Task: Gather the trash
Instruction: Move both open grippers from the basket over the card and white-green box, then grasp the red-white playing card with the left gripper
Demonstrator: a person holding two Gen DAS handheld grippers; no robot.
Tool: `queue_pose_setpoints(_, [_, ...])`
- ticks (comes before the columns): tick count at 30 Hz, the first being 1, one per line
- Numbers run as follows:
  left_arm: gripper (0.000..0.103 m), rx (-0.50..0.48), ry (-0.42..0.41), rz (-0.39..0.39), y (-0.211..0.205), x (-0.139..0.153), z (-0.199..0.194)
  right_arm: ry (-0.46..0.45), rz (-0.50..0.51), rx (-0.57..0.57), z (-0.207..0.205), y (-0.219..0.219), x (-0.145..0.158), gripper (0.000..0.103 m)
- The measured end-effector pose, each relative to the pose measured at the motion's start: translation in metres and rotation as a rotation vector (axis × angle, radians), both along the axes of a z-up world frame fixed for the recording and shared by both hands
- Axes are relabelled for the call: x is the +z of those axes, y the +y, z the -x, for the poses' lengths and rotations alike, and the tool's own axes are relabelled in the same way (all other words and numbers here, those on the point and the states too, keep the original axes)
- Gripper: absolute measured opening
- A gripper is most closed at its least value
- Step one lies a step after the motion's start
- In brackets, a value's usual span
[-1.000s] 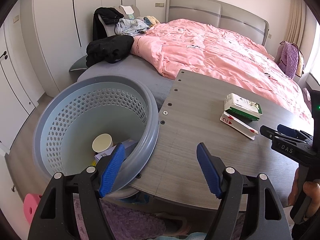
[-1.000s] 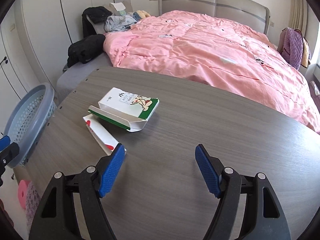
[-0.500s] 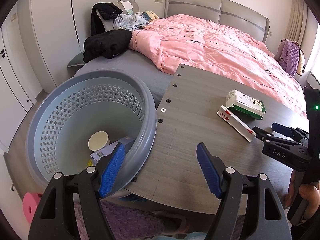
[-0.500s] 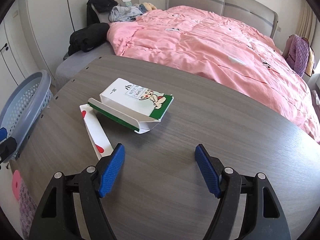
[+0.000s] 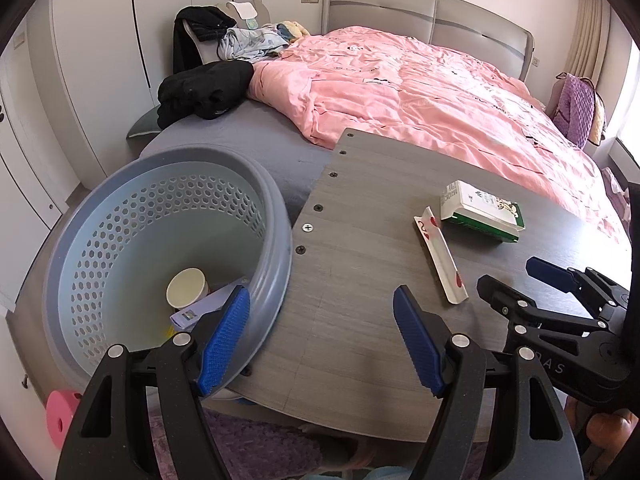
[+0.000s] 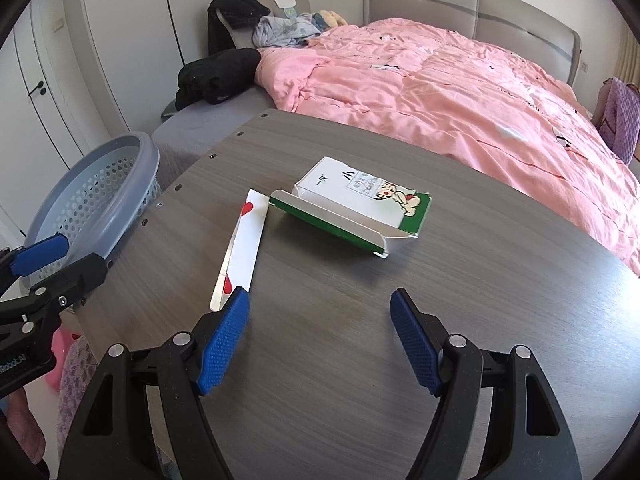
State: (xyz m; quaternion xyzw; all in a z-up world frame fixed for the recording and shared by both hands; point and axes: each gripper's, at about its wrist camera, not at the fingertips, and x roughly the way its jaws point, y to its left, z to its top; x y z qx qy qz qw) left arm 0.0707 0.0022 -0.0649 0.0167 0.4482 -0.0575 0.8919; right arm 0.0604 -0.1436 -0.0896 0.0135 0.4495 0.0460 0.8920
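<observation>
Left hand-held gripper [image 5: 322, 334]: we see its blue pads spread wide with nothing between them, one pad over the basket's rim and the other over the bench, much as a second ago.
Right hand-held gripper [image 6: 320, 336]: jaws wide apart and empty, hovering over the bench; since a second ago it has shifted so that the trash now lies closer ahead of it and larger in its view.
Green-and-white carton [image 6: 360, 204]: lying flat on the bench with one flap open, just ahead of the right gripper; it has not changed place on the bench.
Playing-card box [image 6: 240, 252]: the long white piece with red hearts lies beside the carton, touching its flap end; its near end now sits at the right gripper's left pad, where earlier it lay off to the side.
Basket [image 5: 84, 248]: pale blue, perforated, standing against the bench's edge, unchanged.
Paper cup [image 5: 187, 289]: inside the basket on its bottom, with some paper scraps beside it, as before.
Bench [image 5: 360, 280]: grey wood grain, standing at the foot of the bed [image 5: 420, 92] with its pink quilt.
</observation>
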Motion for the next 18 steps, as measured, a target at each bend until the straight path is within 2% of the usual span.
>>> queue_pose_setpoints(12, [0.071, -0.079, 0.074, 0.043, -0.061, -0.013, -0.027, -0.051, -0.095, -0.129, 0.052, -0.07, 0.012, 0.072])
queue_pose_setpoints(18, [0.071, -0.089, 0.097, 0.003, -0.086, -0.026, -0.038, -0.054, -0.149, -0.17, 0.065, -0.093, 0.009, 0.072])
